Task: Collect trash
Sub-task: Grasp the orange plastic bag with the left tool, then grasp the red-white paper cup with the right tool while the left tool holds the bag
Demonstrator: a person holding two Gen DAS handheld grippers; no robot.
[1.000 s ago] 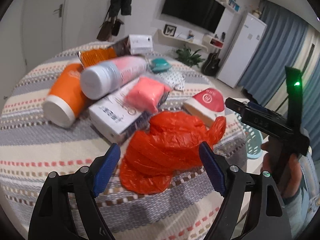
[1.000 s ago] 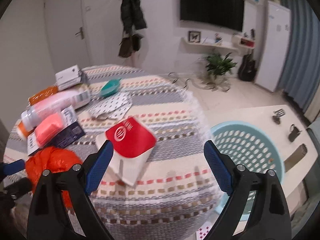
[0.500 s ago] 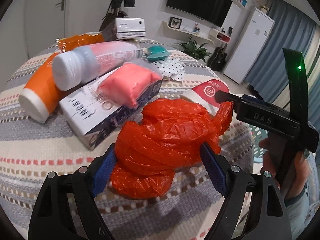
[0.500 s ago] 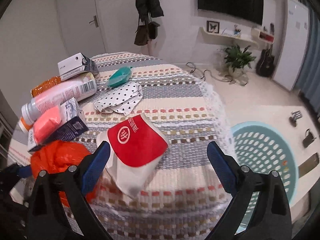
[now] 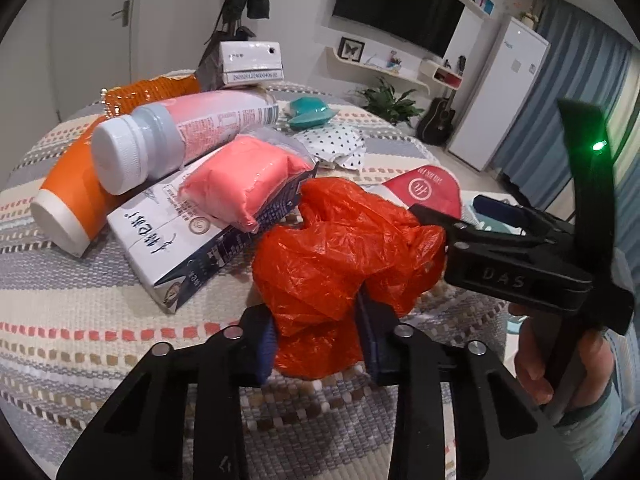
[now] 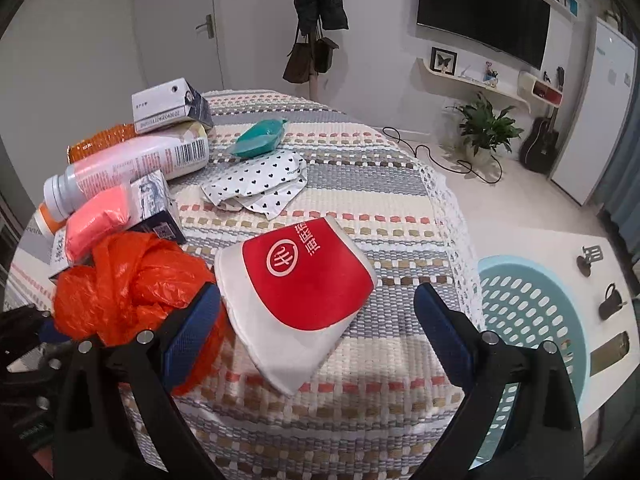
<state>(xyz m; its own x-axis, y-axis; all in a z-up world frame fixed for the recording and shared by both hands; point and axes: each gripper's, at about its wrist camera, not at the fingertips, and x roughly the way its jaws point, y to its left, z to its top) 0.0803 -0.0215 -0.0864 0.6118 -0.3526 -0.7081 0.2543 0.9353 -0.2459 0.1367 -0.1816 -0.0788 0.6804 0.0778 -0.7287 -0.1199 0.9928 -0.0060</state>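
My left gripper [image 5: 316,340] is shut on a crumpled orange plastic bag [image 5: 344,252] that lies on the striped tablecloth [image 5: 100,332]. The bag also shows in the right wrist view [image 6: 128,284], at the left. My right gripper [image 6: 316,328] is open, its fingers on either side of a red and white paper pouch [image 6: 304,280]. The same pouch shows in the left wrist view [image 5: 424,192], behind the bag. The right gripper's body [image 5: 516,256] sits right of the bag in the left wrist view.
More trash lies on the table: a pink bottle [image 5: 180,132], an orange cup [image 5: 76,200], a milk carton [image 5: 192,240] with a pink packet [image 5: 244,180] on it, a white box [image 6: 168,106], a teal object [image 6: 260,142], a polka-dot wrapper [image 6: 256,184]. A light blue basket [image 6: 536,320] stands on the floor, right of the table.
My left gripper has closed on the orange bag and bunched it up. My right gripper has moved lower and closer to the red and white pouch.
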